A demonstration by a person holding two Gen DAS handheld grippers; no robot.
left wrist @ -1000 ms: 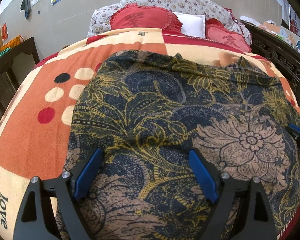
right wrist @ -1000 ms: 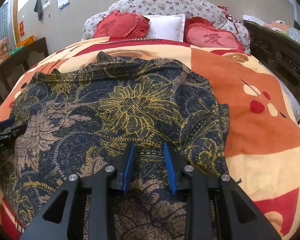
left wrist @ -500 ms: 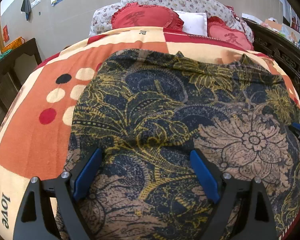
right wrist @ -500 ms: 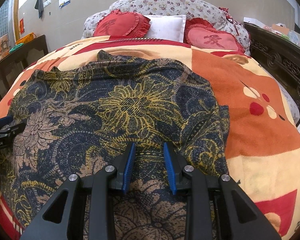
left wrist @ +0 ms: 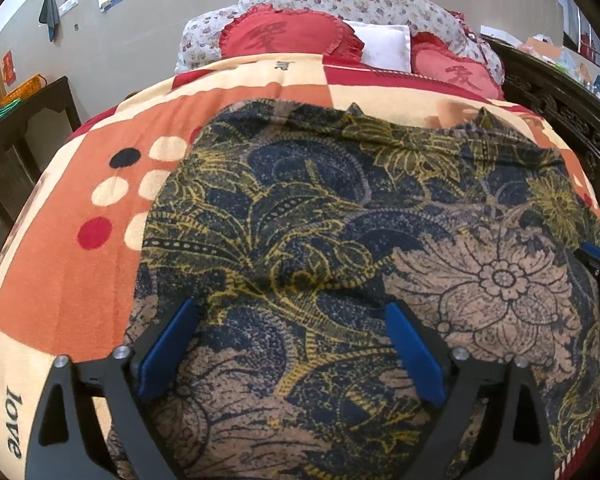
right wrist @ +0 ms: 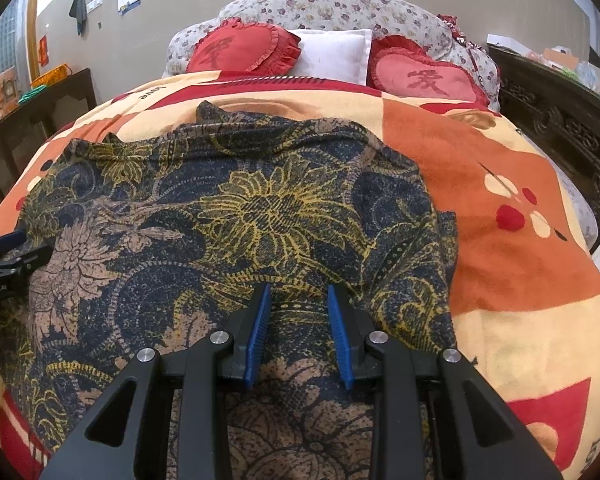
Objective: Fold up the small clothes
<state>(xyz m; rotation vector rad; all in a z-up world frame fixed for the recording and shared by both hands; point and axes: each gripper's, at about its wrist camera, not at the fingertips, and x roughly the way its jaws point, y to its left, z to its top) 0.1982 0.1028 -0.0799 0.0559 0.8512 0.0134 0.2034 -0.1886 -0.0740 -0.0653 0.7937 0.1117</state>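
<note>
While the floral garment (left wrist: 340,248) lies spread flat across the middle of both wrist views, it covers most of the orange, cream and red blanket (left wrist: 60,288) on the bed. Its pattern is dark navy with yellow leaves and tan flowers, and its far hem runs across the centre of each frame, with small points of cloth sticking up along it.

In the left wrist view the left gripper (left wrist: 292,320) fills the bottom of the frame, its blue pads set wide apart. Its jaws have just been opening further, and they stand open over the cloth with nothing pinched between them; only the flat fabric shows in the gap. The tip of the right gripper (left wrist: 596,264) shows at the right edge of this view, over the garment's right part.

In the right wrist view the right gripper (right wrist: 298,308) sits at the bottom centre, its blue pads (right wrist: 260,332) partly apart with a narrow gap. Flat cloth shows between them, and no fold is clamped. The left gripper (right wrist: 12,256) shows at the left edge of this frame.

At the top centre of both views, two red heart-shaped cushions (right wrist: 244,46) and a white pillow (right wrist: 332,54) lean against a flowered bolster (right wrist: 340,4). Dark carved wood (right wrist: 556,120) borders the bed at the right.
</note>
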